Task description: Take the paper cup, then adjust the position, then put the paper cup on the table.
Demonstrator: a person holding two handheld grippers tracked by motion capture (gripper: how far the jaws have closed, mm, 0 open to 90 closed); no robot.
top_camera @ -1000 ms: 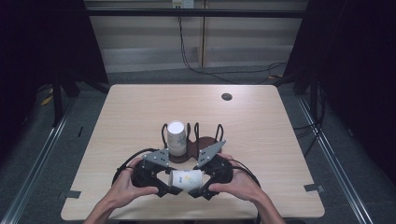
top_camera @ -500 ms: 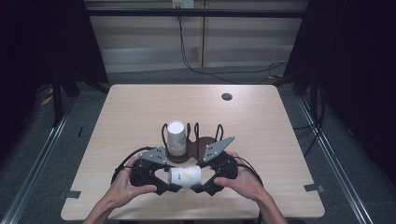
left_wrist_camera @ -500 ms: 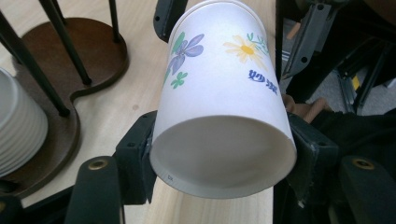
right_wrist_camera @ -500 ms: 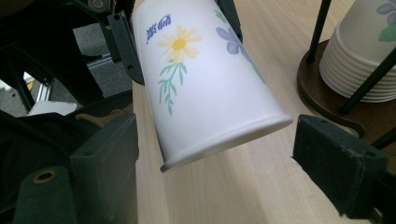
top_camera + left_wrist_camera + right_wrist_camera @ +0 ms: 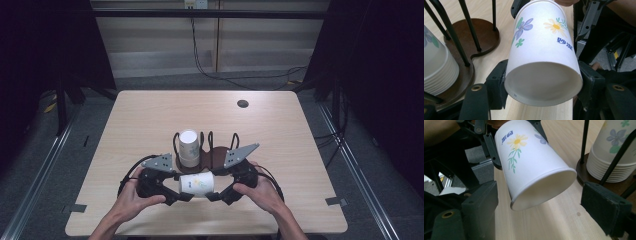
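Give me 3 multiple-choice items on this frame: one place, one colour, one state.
1. Where is the stack of cups?
A. left end of the wire holder
B. far table corner
C. on the floor

2. What colour is the lettering on the held cup?
A. red
B. blue
C. black

3. Which gripper is clamped on the held cup?
A. right
B. neither
C. left

Key: 1 A, the stack of cups stands in the left end of the wire holder. 2 B, the lettering on the held cup is blue. 3 C, the left gripper presses both sides of the cup, while the right gripper stands open with gaps.
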